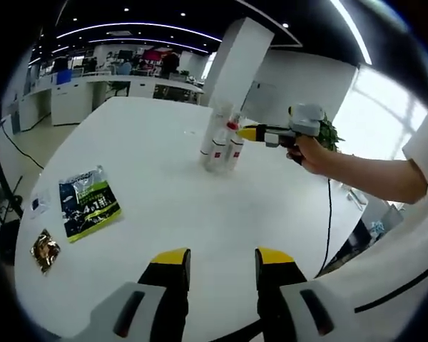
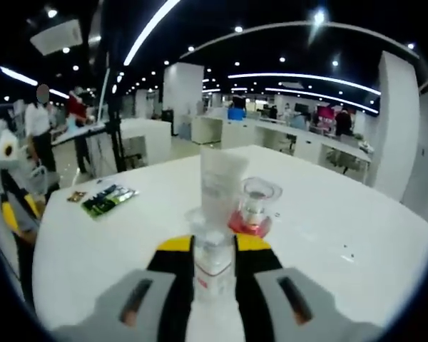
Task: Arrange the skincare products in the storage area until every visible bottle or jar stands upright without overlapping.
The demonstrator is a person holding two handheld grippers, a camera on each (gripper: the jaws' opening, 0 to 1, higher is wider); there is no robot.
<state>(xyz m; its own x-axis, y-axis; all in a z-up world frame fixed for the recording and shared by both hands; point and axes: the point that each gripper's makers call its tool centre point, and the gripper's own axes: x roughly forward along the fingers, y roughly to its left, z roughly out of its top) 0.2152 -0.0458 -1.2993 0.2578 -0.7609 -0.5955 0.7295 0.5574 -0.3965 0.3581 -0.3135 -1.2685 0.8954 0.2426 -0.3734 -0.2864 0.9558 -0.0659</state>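
Observation:
A small cluster of skincare bottles (image 1: 217,146) stands upright at the middle of the white table (image 1: 164,178). In the right gripper view a clear bottle (image 2: 214,267) stands between my right gripper's (image 2: 214,246) yellow-tipped jaws, which are shut on it. Just behind it stand a tall white tube (image 2: 223,187) and a clear-capped bottle with a red base (image 2: 255,208). In the left gripper view the right gripper (image 1: 248,133), held by a hand, reaches the cluster from the right. My left gripper (image 1: 221,265) hovers open over the near table edge, holding nothing.
A green-and-black packet (image 1: 89,201) and a small brown packet (image 1: 44,249) lie on the table's left side; the packet (image 2: 108,198) also shows in the right gripper view. A white pillar (image 1: 239,60) and office desks stand beyond the table.

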